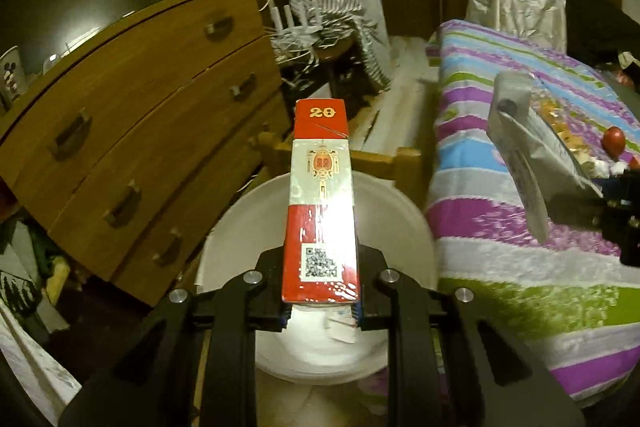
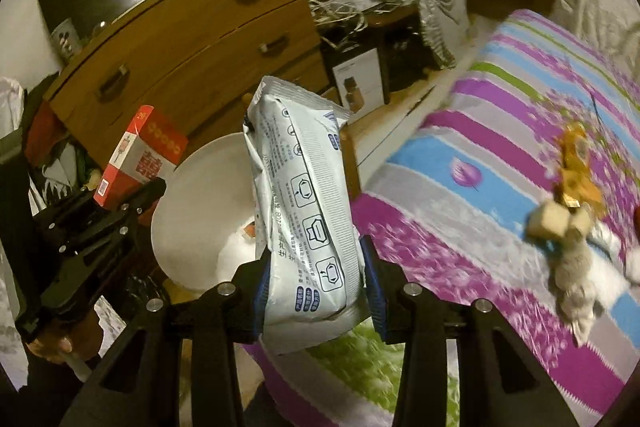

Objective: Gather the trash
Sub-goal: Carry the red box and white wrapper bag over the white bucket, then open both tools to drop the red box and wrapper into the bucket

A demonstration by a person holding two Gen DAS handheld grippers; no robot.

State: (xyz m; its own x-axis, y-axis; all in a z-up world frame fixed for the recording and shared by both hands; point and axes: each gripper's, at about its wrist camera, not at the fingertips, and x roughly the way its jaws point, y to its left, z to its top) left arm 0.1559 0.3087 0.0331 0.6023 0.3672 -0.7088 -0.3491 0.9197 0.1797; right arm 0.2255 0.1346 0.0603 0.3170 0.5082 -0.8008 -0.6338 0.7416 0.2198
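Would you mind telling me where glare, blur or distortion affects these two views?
Left wrist view: glare whitens the middle of the red box; the right gripper's silver packet is smeared. Right wrist view: the bedspread and wrappers are motion-blurred. Both: fisheye bends the dresser.

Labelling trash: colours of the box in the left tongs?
Red and white box, gold emblem; left wrist view.
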